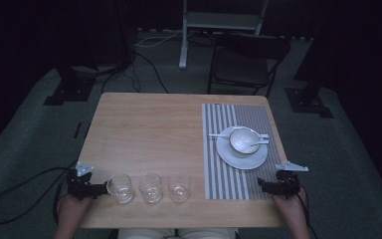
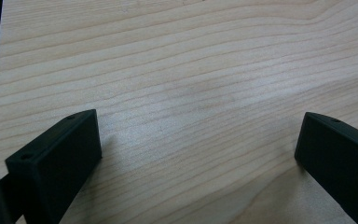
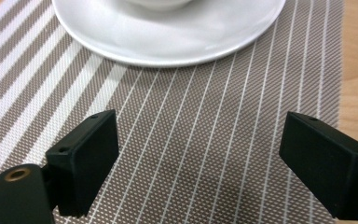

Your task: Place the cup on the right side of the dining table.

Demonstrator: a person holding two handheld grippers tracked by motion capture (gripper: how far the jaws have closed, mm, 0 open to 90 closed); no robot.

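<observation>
Jaws of both grippers stand wide apart, gripping nothing. Between the left gripper (image 2: 198, 140) jaws lies bare pale wooden table (image 2: 191, 70); three clear glass tumblers (image 1: 150, 187) stand in a row just beside it. Ahead of the right gripper (image 3: 200, 154) jaws, on the striped grey woven placemat (image 3: 182, 130), sits the round white plate (image 3: 168, 37).

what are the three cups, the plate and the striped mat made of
The three cups look like clear glass: the table shows through them. The plate seems glazed white ceramic, glossy with soft reflections. The striped mat looks like woven vinyl or fabric mesh, matte with a fine dotted weave; which one is unclear.
</observation>
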